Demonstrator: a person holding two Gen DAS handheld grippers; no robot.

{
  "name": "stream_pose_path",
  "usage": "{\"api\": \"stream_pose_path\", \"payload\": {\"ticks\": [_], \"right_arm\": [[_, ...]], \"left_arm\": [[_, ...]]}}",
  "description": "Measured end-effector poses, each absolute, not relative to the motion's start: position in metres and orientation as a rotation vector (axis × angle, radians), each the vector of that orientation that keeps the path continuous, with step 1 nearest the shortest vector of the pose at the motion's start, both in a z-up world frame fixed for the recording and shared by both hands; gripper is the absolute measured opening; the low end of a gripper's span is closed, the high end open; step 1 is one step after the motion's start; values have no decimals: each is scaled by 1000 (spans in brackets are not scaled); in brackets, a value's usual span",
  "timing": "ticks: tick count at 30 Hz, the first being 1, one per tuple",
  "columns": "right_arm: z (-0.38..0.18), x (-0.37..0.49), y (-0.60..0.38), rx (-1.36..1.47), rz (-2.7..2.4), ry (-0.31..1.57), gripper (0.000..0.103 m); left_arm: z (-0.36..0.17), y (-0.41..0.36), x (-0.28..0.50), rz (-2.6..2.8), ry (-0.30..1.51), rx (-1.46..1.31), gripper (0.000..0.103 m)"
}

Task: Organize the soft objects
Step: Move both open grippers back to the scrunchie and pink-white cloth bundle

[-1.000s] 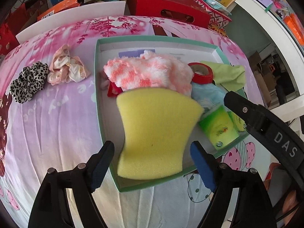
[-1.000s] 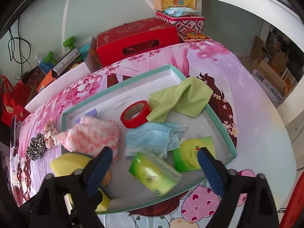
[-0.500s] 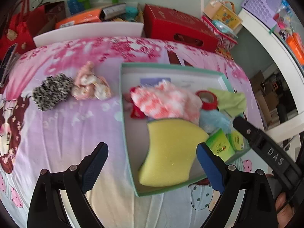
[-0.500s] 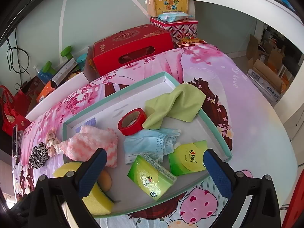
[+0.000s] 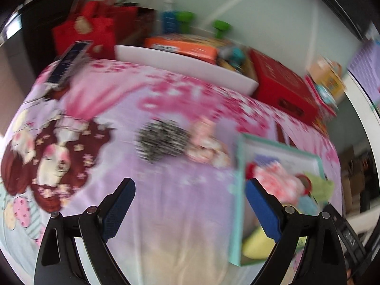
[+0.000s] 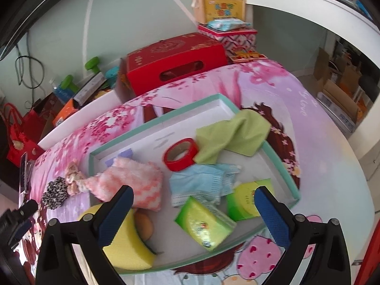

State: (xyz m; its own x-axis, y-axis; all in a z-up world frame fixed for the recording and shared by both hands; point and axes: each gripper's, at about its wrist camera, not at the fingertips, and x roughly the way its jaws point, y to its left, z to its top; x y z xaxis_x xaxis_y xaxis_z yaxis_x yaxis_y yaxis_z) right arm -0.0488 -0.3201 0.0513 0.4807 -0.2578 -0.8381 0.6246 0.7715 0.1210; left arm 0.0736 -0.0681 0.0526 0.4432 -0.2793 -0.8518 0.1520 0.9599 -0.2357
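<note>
A teal-rimmed white tray lies on the pink bedsheet and holds a yellow sponge, a pink fluffy cloth, a green cloth, a blue face mask, red tape and two green tissue packs. A black-and-white scrunchie and a pink scrunchie lie on the sheet left of the tray. My left gripper is open and empty, in front of the scrunchies. My right gripper is open and empty over the tray's near side.
A red box, a white board, red bags and bottles stand behind the bed. A phone lies at the sheet's far left corner. A white shelf is at the right.
My left gripper has let go of the yellow sponge in the tray and swung left toward the scrunchies. My right gripper has pulled back slightly and stays open.
</note>
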Motion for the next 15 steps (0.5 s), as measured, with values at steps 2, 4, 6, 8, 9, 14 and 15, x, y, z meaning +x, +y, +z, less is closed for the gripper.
{"api": "stream_pose_path", "payload": {"ticks": [2, 4, 6, 8, 9, 14, 15], "right_arm": [[53, -44, -313, 437, -537, 922, 103], [55, -39, -305, 421, -520, 922, 103], [58, -33, -297, 402, -504, 913, 103], [63, -26, -285, 382, -472, 901, 103], [64, -23, -281, 378, -460, 897, 103], [67, -4, -249, 324, -375, 892, 103], [67, 0, -241, 307, -361, 891, 103]], "left_arm": [[53, -50, 79, -223, 1069, -156, 94], [53, -29, 85, -171, 1060, -188, 94], [53, -7, 90, -120, 1052, -222, 94], [53, 12, 93, -65, 1041, -249, 94], [53, 22, 94, -36, 1034, -259, 94], [55, 59, 94, 66, 1004, -289, 94], [56, 62, 94, 72, 999, -294, 94]]}}
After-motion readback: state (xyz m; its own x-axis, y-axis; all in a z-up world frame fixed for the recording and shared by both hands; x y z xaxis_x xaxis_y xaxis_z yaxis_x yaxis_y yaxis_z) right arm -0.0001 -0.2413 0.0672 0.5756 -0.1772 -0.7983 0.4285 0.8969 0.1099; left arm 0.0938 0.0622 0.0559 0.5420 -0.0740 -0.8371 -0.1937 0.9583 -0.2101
